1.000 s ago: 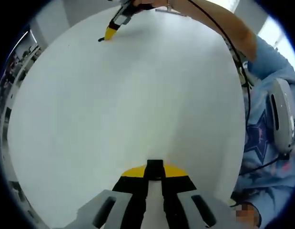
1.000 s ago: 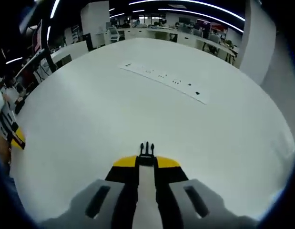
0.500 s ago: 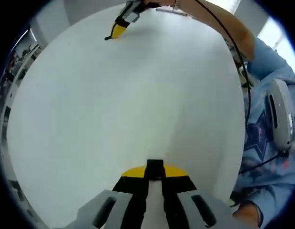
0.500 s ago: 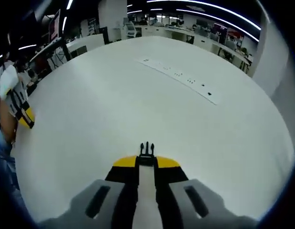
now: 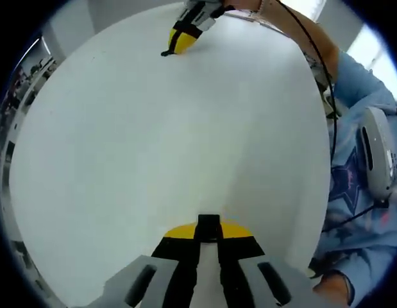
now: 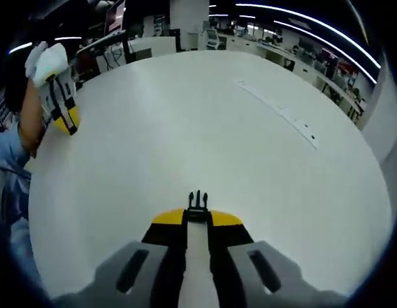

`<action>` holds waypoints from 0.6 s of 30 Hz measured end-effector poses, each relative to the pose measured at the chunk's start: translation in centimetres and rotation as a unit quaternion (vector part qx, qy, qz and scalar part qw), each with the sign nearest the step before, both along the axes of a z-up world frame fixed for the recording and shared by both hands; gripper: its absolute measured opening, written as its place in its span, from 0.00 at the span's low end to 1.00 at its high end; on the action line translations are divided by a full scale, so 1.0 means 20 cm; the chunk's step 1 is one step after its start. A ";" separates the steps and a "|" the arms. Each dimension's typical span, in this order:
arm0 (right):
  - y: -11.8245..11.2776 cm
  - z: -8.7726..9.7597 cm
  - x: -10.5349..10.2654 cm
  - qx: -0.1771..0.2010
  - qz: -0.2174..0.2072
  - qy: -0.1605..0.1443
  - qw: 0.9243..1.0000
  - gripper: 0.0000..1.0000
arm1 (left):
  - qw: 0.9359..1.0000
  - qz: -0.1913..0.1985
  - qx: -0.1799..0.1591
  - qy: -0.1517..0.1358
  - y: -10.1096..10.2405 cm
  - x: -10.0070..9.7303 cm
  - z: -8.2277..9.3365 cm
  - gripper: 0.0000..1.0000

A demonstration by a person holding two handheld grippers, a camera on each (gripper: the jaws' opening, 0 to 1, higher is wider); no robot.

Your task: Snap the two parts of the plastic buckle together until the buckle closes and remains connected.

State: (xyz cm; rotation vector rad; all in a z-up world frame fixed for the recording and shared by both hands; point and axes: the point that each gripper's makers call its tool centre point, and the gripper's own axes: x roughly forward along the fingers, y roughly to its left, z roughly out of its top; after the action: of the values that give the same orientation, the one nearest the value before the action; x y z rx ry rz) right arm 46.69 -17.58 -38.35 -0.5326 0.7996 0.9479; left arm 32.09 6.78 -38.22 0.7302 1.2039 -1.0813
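Left gripper view. The left gripper [image 5: 208, 226] is seen at 6 o'clock, its jaws closed on a black buckle socket [image 5: 208, 222] whose squared end juts out between the yellow tips; the part is held by its rear, presumably so that the open mouth faces forward for mating. The right gripper [image 5: 167, 52] is seen at 12 o'clock, well apart across the white table [image 5: 153, 141], with a small black piece at its tip. A sleeve in light blue [image 5: 362, 83] is seen at 3 o'clock. No legible writing is found.

Right gripper view. The right gripper [image 6: 197, 204] is seen at 6 o'clock, its jaws clamped on the pronged buckle half [image 6: 197, 199], the prongs left clear of the tips, evidently so that they can enter the socket. The left gripper [image 6: 68, 123] is seen at 10 o'clock, far off. A pale strip with dark marks [image 6: 278, 112] lies on the table at 1 o'clock; its marks are too small to be read. The two halves are judged not yet joined.
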 end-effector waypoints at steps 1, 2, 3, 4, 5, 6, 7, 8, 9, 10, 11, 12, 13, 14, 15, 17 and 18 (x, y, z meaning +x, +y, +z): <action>0.01 0.00 -0.03 -0.002 0.004 0.002 1.000 0.11 | 1.000 0.000 0.000 0.000 0.00 0.00 0.00 0.10; 0.02 0.00 -0.06 -0.002 0.017 0.003 1.000 0.11 | 1.000 -0.001 0.001 0.000 0.00 0.00 0.00 0.10; 0.03 0.00 -0.10 0.000 0.027 0.007 1.000 0.11 | 1.000 -0.001 0.001 0.000 0.00 0.00 0.00 0.10; 0.04 0.00 -0.11 0.000 0.032 0.004 0.999 0.11 | 1.000 -0.001 0.002 0.000 0.00 0.00 0.00 0.10; 0.05 0.00 -0.15 0.002 0.043 0.005 0.999 0.11 | 1.000 -0.001 0.002 0.001 0.01 0.00 0.00 0.10; 0.07 0.00 -0.17 0.002 0.051 0.004 0.999 0.11 | 1.000 -0.001 0.003 0.001 0.01 0.00 0.00 0.10; 0.07 0.01 -0.19 0.002 0.055 0.001 0.998 0.11 | 1.000 -0.001 0.004 0.001 0.01 0.00 0.00 0.10; 0.08 0.01 -0.20 0.002 0.057 0.002 0.998 0.11 | 1.000 0.000 0.005 0.001 0.01 0.00 0.00 0.10; 0.09 0.02 -0.23 0.004 0.070 0.002 0.998 0.11 | 1.000 0.000 0.005 0.001 0.01 0.00 0.00 0.10; 0.10 0.02 -0.25 0.005 0.077 0.002 0.997 0.11 | 1.000 0.000 0.007 0.002 0.01 0.01 0.00 0.10; 0.10 0.02 -0.26 0.005 0.079 0.001 0.997 0.11 | 1.000 0.000 0.008 0.002 0.01 0.01 0.00 0.10; 0.11 0.02 -0.28 0.005 0.083 0.002 0.997 0.11 | 1.000 0.000 0.008 0.002 0.01 0.01 0.00 0.10; 0.11 0.02 -0.30 0.005 0.089 0.002 0.996 0.11 | 1.000 0.000 0.008 0.003 0.01 0.01 0.00 0.10; 0.12 0.02 -0.31 0.005 0.094 0.003 0.996 0.11 | 1.000 0.001 0.009 0.003 0.02 0.01 0.00 0.10; 0.12 0.02 -0.33 0.005 0.100 0.004 0.995 0.11 | 1.000 0.001 0.009 0.003 0.02 0.01 0.00 0.10; 0.13 0.02 -0.36 0.005 0.110 0.002 0.994 0.11 | 1.000 0.002 0.010 0.003 0.02 0.01 0.00 0.10; 0.14 0.02 -0.38 0.006 0.113 0.001 0.994 0.11 | 1.000 0.003 0.009 0.003 0.02 0.01 0.00 0.10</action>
State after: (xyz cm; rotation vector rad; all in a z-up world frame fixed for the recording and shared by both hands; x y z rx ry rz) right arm 39.12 -14.77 -37.91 -0.6206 0.7452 1.1621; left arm 32.34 7.15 -38.15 0.7374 1.2224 -1.0690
